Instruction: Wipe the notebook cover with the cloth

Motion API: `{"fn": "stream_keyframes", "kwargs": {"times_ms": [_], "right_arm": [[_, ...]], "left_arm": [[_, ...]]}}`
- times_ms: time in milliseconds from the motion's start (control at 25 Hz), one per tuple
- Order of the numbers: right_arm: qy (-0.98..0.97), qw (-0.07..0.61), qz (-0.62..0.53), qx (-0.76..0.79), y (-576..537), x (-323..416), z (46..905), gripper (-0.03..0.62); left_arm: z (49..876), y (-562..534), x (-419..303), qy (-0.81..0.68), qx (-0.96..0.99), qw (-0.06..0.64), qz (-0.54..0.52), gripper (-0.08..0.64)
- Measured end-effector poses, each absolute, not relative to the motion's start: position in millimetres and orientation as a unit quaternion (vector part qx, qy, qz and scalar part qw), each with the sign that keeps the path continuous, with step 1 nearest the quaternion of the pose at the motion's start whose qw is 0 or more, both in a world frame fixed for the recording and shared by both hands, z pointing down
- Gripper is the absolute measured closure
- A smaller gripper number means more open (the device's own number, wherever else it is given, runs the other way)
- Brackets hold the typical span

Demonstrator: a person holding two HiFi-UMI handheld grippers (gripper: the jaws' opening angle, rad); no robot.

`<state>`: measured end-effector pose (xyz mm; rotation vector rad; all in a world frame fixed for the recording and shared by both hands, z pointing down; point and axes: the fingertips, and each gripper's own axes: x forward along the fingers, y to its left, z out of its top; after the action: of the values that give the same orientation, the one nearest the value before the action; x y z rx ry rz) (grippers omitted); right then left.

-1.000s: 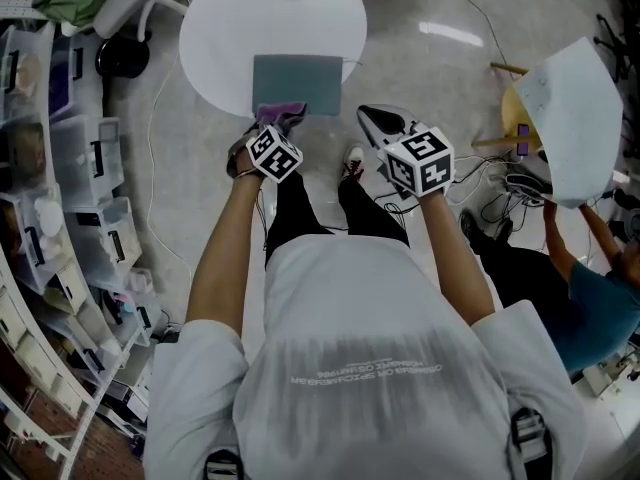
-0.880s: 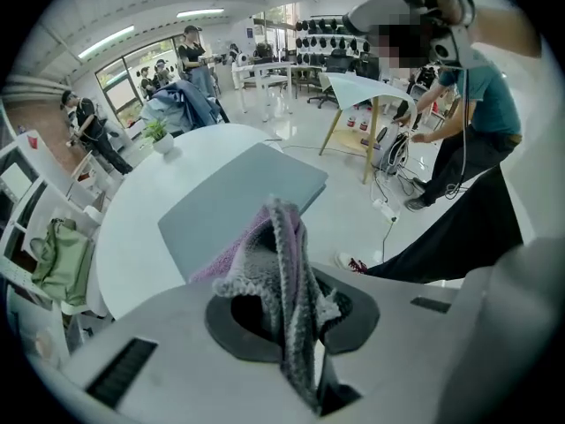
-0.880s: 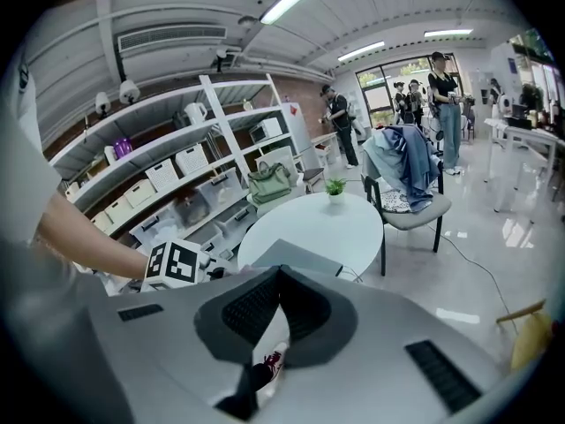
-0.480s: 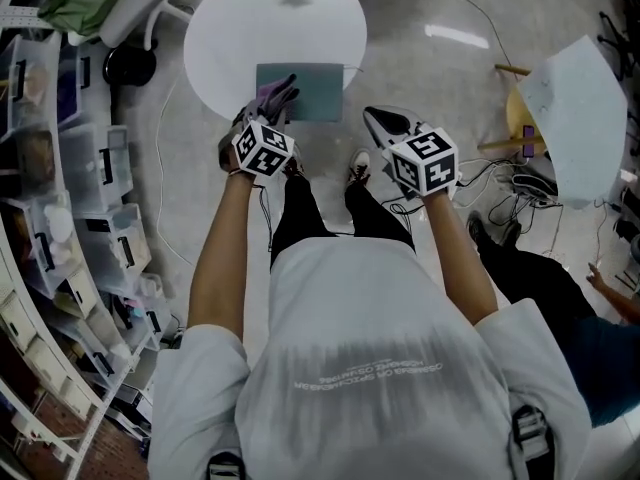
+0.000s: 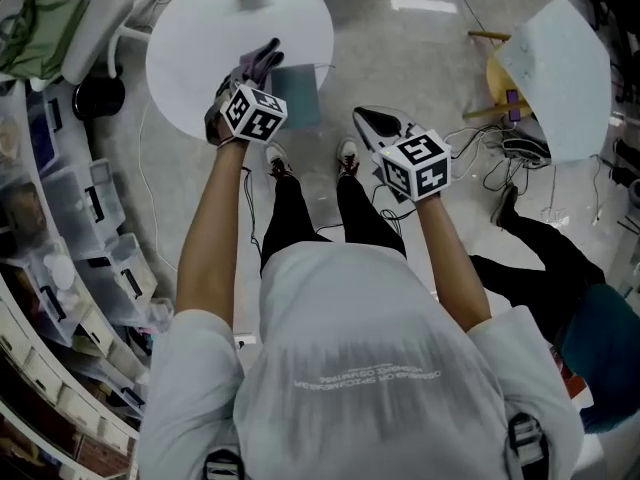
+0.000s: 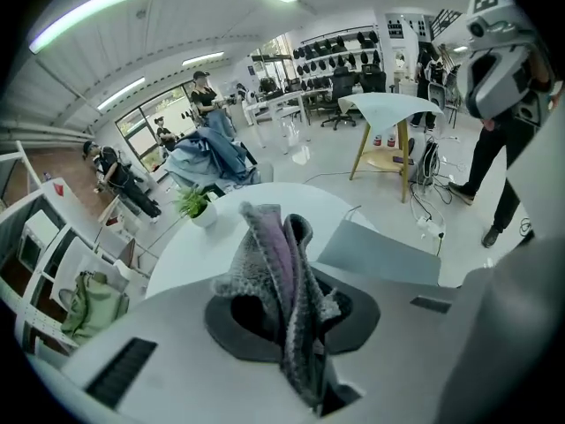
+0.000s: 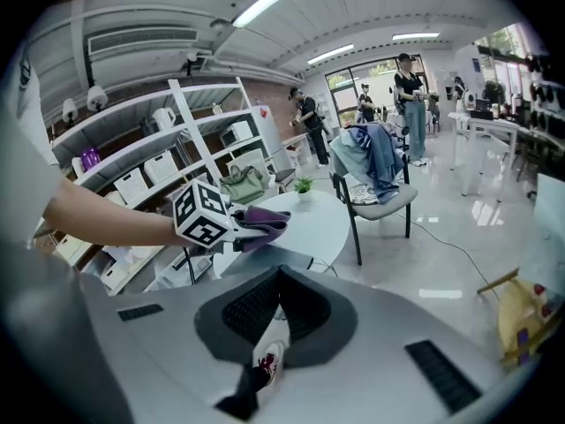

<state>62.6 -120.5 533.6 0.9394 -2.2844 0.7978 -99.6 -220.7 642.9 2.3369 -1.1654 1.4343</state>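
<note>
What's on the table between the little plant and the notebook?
Nothing: the table between the plant and the notebook is bare white, clearest in the right gripper view. The left gripper holds the cloth nearby.

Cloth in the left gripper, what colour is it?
The cloth is purple and grey, best seen in the left gripper view.

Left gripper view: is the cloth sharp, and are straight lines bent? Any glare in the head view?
Left gripper view: the cloth is sharp, but the ceiling lights bow from fisheye distortion. Head view: a bright glare patch lies on the floor.
</note>
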Motion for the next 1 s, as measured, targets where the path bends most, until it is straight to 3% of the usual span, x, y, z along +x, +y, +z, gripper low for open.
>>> {"fn": "stream_keyframes", "kwargs": {"times_ms": [440, 1000], "right_arm": [[-0.81, 0.27, 0.317, 0.412, -118.4, 90.8, 544.3, 0.59], [-0.815, 0.265, 0.319, 0.406, -121.8, 83.3, 548.9, 0.59]], "left_arm": [[692.2, -222.2, -59.2, -0.291, 0.793, 0.073, 0.53, 0.508], [693.3, -168.1, -49.5, -0.26, 0.799, 0.074, 0.537, 0.508]]}}
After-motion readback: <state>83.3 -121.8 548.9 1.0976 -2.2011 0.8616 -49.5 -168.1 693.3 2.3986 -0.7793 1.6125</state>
